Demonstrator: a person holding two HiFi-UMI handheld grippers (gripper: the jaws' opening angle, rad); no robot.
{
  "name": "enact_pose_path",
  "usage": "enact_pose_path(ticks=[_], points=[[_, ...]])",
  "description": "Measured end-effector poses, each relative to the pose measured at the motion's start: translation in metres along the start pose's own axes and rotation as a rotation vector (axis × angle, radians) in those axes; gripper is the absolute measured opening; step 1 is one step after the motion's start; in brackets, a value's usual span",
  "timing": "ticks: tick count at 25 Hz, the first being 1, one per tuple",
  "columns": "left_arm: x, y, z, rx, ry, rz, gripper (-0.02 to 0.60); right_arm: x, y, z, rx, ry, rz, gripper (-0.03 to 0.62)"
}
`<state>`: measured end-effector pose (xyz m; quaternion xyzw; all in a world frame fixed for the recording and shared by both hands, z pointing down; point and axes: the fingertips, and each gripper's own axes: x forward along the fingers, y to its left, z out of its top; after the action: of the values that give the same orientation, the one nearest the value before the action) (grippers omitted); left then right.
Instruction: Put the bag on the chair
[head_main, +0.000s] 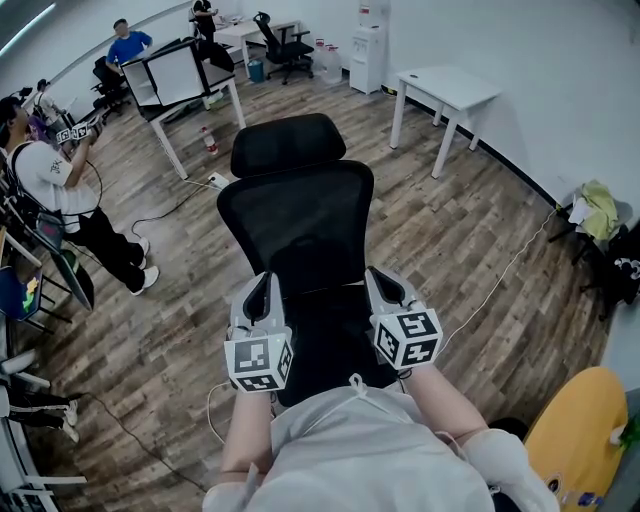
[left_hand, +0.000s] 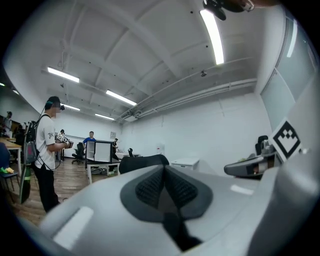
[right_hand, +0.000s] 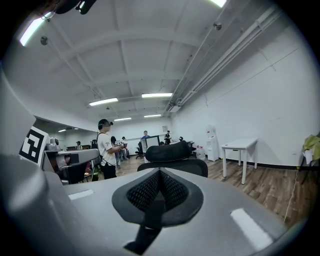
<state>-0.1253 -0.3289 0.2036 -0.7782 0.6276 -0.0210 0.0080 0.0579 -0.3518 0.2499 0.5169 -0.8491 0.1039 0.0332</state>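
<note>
Nearest us is the pale grey cloth of our own shirt (head_main: 360, 450), soft and creased, with a thin white cord (head_main: 356, 385) lying on it. We cannot tell whether any of these pale shapes at our lap is the bag.

Just beyond it, our forearms hold out the left gripper (head_main: 262, 288) and the right gripper (head_main: 386, 286). Both have smooth grey plastic shells and carry cubes with black-and-white square markers. The left gripper view (left_hand: 164, 186) shows its ribbed black rubber pads pressed together with nothing between them. The right gripper view (right_hand: 159, 192) shows the same.

Between the two grippers stands the black mesh office chair (head_main: 300, 225). Its dark seat (head_main: 335, 345) is the part closest to us, so the chair faces us. The mesh back is broad, rounded and upright, with its long axis rising toward a curved padded headrest (head_main: 288, 145) at the far end. The chair stands on a brown wood-plank floor (head_main: 450, 230), well apart from a white rectangular table (head_main: 448, 88).
</note>
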Motion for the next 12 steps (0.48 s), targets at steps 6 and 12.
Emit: enact_pose_path(ticks=[6, 12], points=[[0.0013, -0.0074, -0.0026, -0.011, 0.004, -0.011, 0.006, -0.0014, -0.0007, -0.0053, 0.010, 0.014, 0.006, -0.002], [-0.0004, -0.0090, -0.0047, -0.036, 0.016, -0.015, 0.006, -0.0034, 0.0065, -0.0004, -0.008, 0.010, 0.026, -0.002]])
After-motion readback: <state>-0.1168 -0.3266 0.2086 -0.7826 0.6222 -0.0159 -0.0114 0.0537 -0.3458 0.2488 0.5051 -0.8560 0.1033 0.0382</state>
